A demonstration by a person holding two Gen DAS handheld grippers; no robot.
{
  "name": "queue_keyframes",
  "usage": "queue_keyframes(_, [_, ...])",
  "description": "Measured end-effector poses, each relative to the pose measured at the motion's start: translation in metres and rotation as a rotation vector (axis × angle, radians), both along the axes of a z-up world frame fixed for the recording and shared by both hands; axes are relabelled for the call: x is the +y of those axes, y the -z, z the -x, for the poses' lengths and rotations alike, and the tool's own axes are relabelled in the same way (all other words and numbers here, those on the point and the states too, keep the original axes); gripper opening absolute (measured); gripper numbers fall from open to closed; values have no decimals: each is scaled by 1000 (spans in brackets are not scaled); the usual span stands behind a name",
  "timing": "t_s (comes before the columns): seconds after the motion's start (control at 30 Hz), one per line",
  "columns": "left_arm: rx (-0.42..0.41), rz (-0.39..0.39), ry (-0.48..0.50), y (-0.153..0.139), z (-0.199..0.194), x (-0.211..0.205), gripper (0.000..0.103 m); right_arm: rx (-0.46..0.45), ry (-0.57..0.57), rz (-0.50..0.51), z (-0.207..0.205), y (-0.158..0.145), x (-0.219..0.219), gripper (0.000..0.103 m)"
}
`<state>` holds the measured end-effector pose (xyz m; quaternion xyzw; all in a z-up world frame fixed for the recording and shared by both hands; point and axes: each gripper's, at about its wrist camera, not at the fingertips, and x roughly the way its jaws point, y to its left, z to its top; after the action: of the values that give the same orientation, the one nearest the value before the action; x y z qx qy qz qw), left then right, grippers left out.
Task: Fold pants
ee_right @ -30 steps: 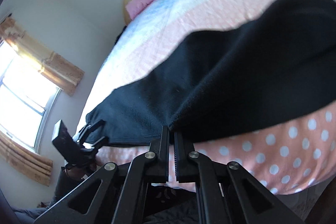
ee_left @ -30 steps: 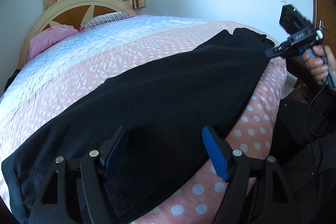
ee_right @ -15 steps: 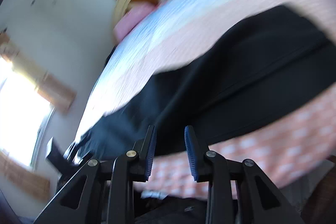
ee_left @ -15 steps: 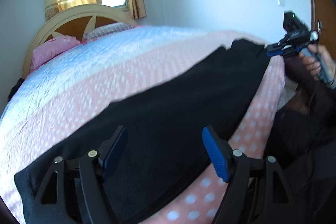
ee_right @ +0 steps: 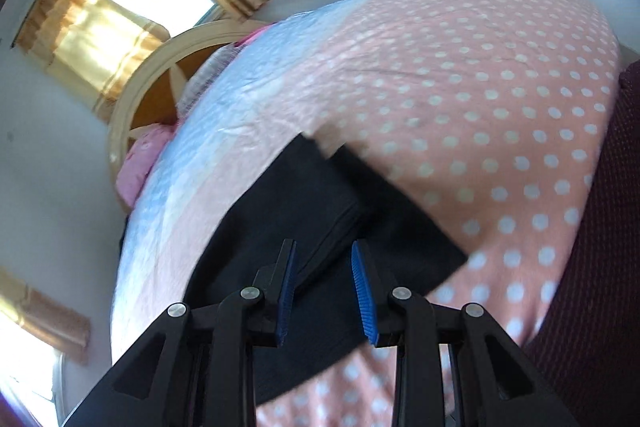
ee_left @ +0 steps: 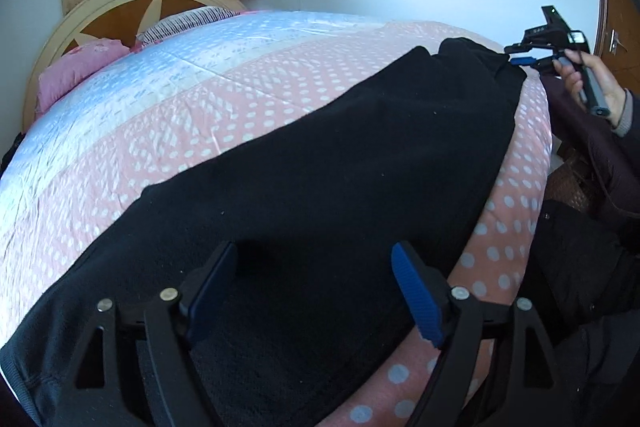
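Black pants [ee_left: 328, 163] lie stretched lengthwise along the near edge of the bed, folded leg on leg. My left gripper [ee_left: 316, 291] hovers open over the wide near end, blue pads far apart, nothing between them. In the right wrist view my right gripper [ee_right: 324, 291] is open just above the far end of the pants [ee_right: 320, 211], where the two stacked layers show. The left wrist view also shows the right gripper [ee_left: 520, 57] held by a hand [ee_left: 592, 79] beside that far end.
The bed [ee_left: 200, 87] has a pink polka-dot and pale blue cover, pillows [ee_left: 80, 67] and a round headboard [ee_left: 120, 3] at the far end. A person in dark clothes [ee_left: 592, 227] stands at the bed's right side. A wooden door [ee_left: 620, 27] is behind.
My right gripper, shut on the pants' edge a second ago, has let go and opened, and now points at the pants' far end. The left gripper stayed open over the near end.
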<state>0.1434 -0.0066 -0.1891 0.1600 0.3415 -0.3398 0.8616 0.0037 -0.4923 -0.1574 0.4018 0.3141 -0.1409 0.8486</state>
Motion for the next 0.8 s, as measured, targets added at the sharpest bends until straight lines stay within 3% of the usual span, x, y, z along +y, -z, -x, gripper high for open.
queue_keyframes(0.13, [2,7,4,1,2,3,86,12,22,-28,-16,13,-4,29])
queue_keyframes(0.17, [2,7,5,1,3,4,87,4,18,-31,-17,13,-7,23])
queue_keyframes(0.2, [1,7,6,1,3,4,87,-2,8,-28,-19,12,-8,6])
queue_keyframes(0.37, [1,18,9,1,2,4,87,-109,-6,1,-11,-21,-6,6])
queue_keyframes(0.5, [-1,19,11,0,2,4,87,-156,40,65,22,-46,-13,5])
queue_keyframes(0.7, [3,17,17,1,0,0,89,12,25,16,19,-1,-28,6])
queue_keyframes(0.8, [7,19,19,1,0,-1,90,28,41,-5,18,8,-28,7])
